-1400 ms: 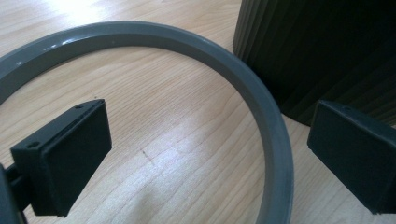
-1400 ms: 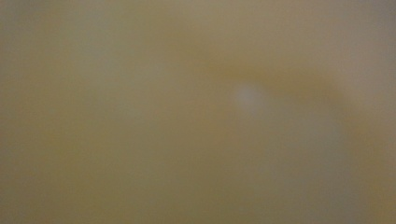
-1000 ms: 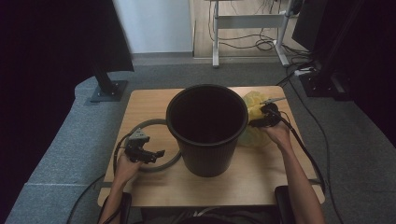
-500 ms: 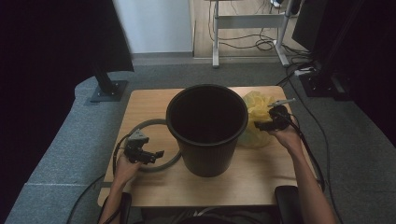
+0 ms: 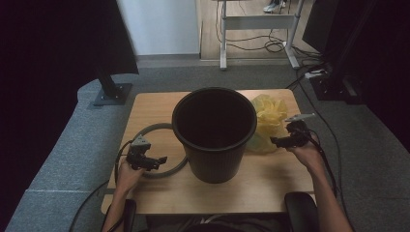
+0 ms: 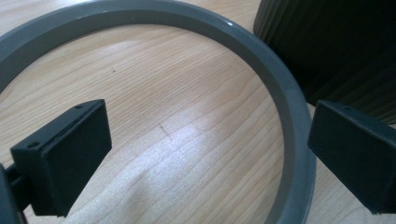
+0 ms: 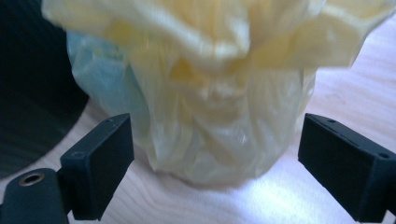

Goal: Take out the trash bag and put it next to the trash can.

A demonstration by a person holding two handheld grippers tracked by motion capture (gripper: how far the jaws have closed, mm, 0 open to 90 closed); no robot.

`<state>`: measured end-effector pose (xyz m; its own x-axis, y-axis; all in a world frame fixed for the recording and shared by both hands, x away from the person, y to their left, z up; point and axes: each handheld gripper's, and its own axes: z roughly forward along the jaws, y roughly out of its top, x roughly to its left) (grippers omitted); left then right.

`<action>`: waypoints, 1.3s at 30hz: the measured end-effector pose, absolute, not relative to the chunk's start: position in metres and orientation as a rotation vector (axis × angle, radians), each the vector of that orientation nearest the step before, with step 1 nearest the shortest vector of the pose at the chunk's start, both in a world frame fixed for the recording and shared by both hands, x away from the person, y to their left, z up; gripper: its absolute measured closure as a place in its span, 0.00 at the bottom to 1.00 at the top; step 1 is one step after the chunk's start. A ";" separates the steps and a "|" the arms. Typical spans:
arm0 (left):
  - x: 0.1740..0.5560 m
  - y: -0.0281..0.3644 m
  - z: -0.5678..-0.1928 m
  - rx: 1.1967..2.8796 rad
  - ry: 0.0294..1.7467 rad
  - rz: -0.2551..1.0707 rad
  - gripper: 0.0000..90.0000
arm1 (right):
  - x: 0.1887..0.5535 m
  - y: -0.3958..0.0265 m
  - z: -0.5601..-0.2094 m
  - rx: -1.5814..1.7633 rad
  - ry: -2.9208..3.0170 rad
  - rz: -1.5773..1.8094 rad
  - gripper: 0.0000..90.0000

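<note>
Two hand-held grippers out, one in each of my hands; my right hand-held gripper [image 7: 212,172] has its jaws spread wide, just been opening a touch, facing the yellow bag [image 7: 210,88] with nothing pinched; the bag sits on the tabletop [image 5: 270,179], right beside the black bin [image 5: 214,133]; my left hand-held gripper [image 6: 205,154] is wide too, jaws straddling the grey ring [image 6: 280,93], which lies flat on the wood against the bin's left side.
</note>
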<state>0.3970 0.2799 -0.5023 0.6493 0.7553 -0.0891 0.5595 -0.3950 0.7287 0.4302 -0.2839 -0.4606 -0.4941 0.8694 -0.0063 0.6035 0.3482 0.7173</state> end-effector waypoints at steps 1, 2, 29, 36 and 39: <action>0.397 0.280 -0.503 2.109 1.022 0.333 0.00 | 0.428 -0.284 -0.464 1.295 2.232 0.933 0.10; 0.397 0.281 -0.503 2.110 1.027 0.336 0.00 | 0.426 -0.285 -0.468 1.297 2.234 0.929 0.09; 0.397 0.282 -0.522 2.175 1.106 0.408 0.00 | 0.380 -0.292 -0.552 1.339 2.222 0.853 0.00; 0.398 0.281 -0.522 2.186 1.111 0.420 0.00 | 0.376 -0.296 -0.558 1.363 2.177 0.924 0.00; 0.400 0.284 -0.518 2.177 1.123 0.425 0.00 | 0.376 -0.296 -0.558 1.363 2.176 0.924 0.00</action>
